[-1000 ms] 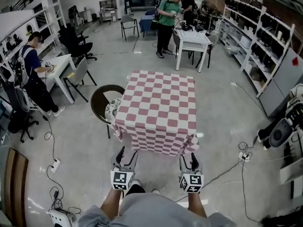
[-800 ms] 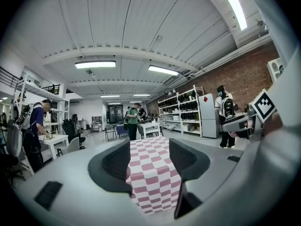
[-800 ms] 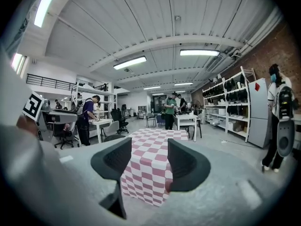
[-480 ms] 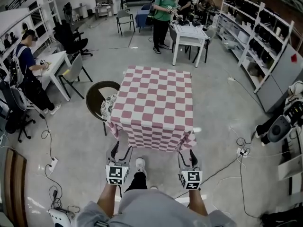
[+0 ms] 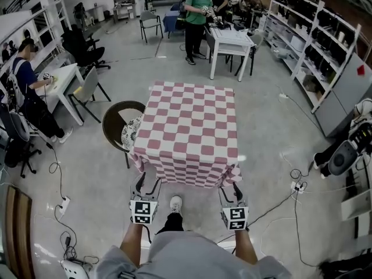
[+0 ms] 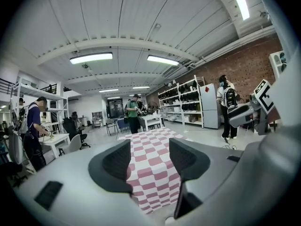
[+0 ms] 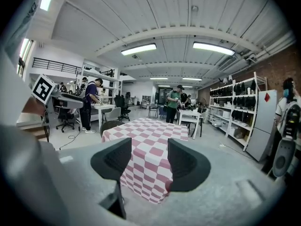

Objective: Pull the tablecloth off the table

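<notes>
I have closed in on the near hanging hem over the last second. Left gripper (image 5: 147, 183) and right gripper (image 5: 229, 192): jaws apart, nothing held. Tablecloth (image 5: 189, 132) still fully draped, untouched. Grab likely comes next.

Large workshop hall. Floor (image 5: 273, 132): smooth grey concrete with a dull sheen; a power strip (image 5: 300, 191) lies on it at the right. White shelving racks (image 5: 308, 45) line the right wall, loaded with dark gear. White table (image 5: 229, 39) at far centre. White desk (image 5: 61, 80) on the left, a grey chair (image 5: 90, 89) just beside it. Black office chairs (image 5: 81, 42) further back on that side. Brick wall (image 6: 244, 69) above the racks. Ribbed white ceiling (image 7: 174, 13); fluorescent strip lights (image 6: 91, 57) lit.
</notes>
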A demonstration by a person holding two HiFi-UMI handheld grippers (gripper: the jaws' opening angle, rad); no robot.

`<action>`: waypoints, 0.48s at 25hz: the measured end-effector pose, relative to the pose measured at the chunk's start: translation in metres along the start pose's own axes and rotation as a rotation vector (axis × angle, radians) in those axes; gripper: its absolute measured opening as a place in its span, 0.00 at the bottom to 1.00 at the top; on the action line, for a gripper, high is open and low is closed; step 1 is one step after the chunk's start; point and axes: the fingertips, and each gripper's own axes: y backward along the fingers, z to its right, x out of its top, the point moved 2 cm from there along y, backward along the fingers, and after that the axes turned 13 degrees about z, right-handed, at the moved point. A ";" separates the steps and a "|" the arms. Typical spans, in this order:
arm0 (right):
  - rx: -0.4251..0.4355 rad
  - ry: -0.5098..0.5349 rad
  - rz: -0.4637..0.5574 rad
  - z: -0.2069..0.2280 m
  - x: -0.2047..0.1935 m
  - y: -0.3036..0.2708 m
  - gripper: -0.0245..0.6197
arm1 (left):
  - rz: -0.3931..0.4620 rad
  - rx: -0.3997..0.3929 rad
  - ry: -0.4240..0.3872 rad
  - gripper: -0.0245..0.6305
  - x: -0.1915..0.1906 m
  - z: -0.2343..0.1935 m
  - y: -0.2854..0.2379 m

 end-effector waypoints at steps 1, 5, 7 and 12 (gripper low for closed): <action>0.002 0.001 -0.003 0.003 0.001 -0.005 0.38 | 0.006 0.000 -0.007 0.41 -0.001 -0.003 -0.006; 0.027 0.024 -0.028 0.008 0.000 -0.028 0.38 | -0.002 -0.017 -0.034 0.41 -0.001 -0.013 -0.029; 0.038 0.031 -0.047 0.010 -0.003 -0.038 0.38 | -0.017 -0.022 -0.030 0.41 -0.005 -0.017 -0.040; 0.069 0.070 -0.098 0.011 -0.012 -0.066 0.38 | -0.059 -0.039 -0.045 0.41 -0.017 -0.026 -0.067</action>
